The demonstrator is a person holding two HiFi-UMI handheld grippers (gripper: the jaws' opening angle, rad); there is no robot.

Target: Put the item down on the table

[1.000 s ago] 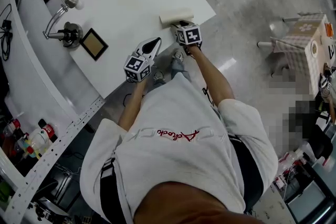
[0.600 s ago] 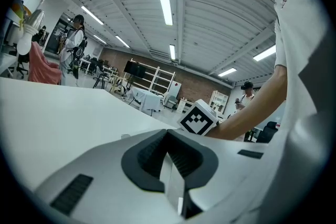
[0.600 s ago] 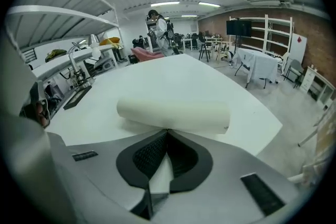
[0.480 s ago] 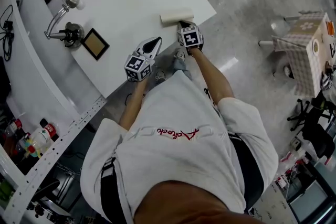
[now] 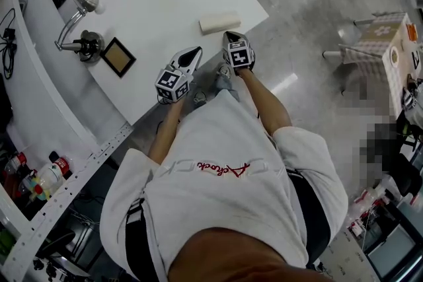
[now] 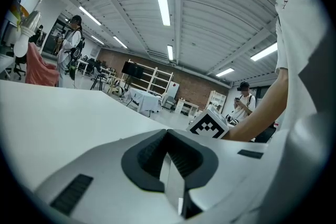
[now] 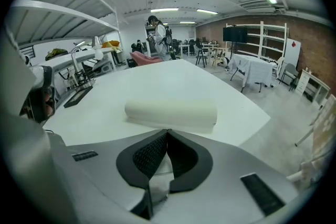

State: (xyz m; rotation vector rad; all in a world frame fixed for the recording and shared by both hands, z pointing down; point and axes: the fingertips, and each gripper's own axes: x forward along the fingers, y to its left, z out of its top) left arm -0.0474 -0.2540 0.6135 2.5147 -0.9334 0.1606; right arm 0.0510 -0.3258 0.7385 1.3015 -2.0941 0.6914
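Note:
A cream roll [image 5: 220, 22] [image 7: 171, 113] lies on its side on the white table [image 5: 158, 3], close to the near right corner. My right gripper [image 5: 229, 35] [image 7: 167, 131] hangs just short of the roll, a small gap apart from it, jaws shut with nothing between them. My left gripper [image 5: 195, 52] [image 6: 168, 134] is held over the table's near edge, to the left of the right one, jaws shut and empty. In the right gripper view the roll lies crosswise just beyond the jaw tips.
A dark framed square [image 5: 117, 55] and a desk lamp with a round base [image 5: 84, 43] sit at the table's left end. A white counter with shelves and bottles [image 5: 39, 178] runs along the left. Small tables [image 5: 383, 43] stand on the floor at right.
My right gripper has drawn back from the roll toward the table edge, leaving it on the table; its jaws have come together. The left gripper has barely moved.

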